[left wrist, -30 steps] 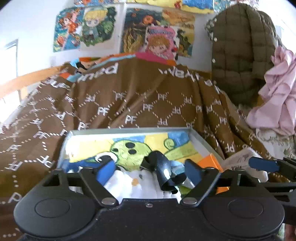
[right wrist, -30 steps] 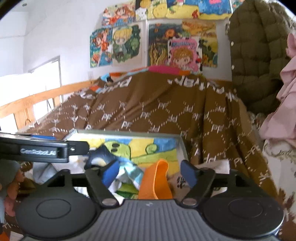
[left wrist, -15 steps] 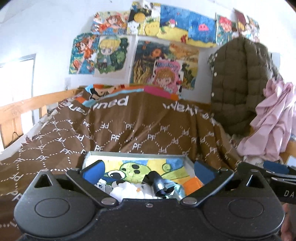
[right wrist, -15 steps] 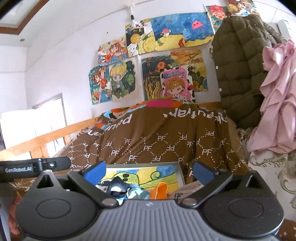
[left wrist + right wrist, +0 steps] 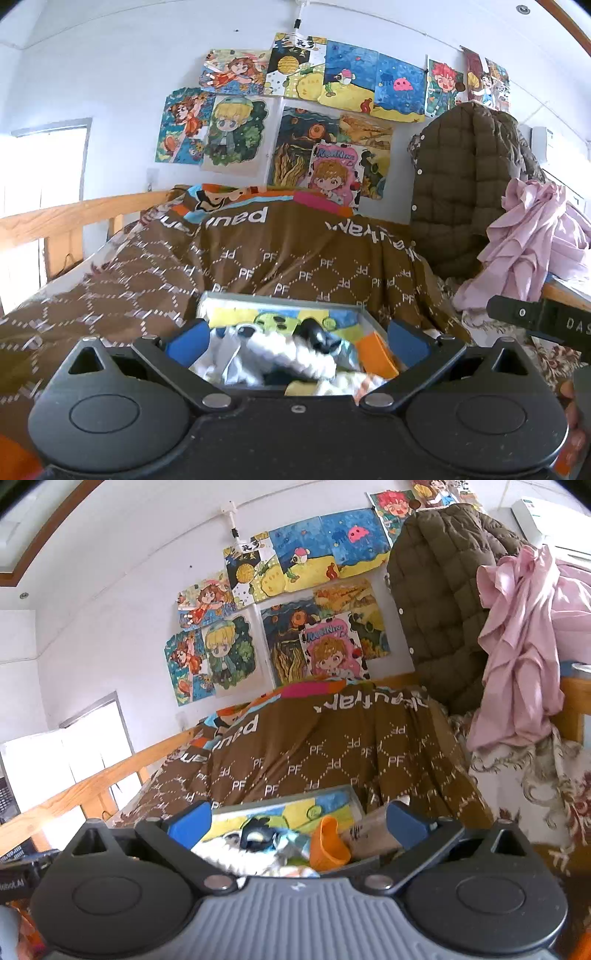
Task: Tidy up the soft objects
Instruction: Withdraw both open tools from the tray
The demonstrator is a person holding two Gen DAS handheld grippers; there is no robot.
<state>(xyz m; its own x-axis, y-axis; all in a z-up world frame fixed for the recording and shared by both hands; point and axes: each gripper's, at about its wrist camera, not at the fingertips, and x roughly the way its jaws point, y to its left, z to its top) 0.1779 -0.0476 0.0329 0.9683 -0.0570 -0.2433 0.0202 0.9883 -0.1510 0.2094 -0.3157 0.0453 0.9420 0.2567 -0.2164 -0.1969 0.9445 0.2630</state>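
A shallow grey box (image 5: 280, 300) (image 5: 352, 797) with a cartoon picture inside lies on the brown bedspread (image 5: 258, 258) (image 5: 332, 746). In it sit soft items: white cloth (image 5: 280, 354) (image 5: 229, 849), a black rolled piece (image 5: 317, 338) (image 5: 256, 836) and an orange piece (image 5: 376, 352) (image 5: 328, 843). My left gripper (image 5: 297, 341) is open, its blue pads wide apart and pulled back from the box, holding nothing. My right gripper (image 5: 295, 821) is open too, empty, also behind the box. The right gripper's arm (image 5: 535, 321) shows at the right edge of the left wrist view.
A wooden bed rail (image 5: 74, 218) (image 5: 92, 782) runs along the left. A brown quilted jacket (image 5: 465, 184) (image 5: 443, 602) and pink cloth (image 5: 528, 240) (image 5: 517, 646) hang at the right. Drawings (image 5: 314, 122) cover the wall behind the bed.
Both grippers have opened wider and drawn back and up from the box. The items that were between the fingers now lie in the box, farther away.
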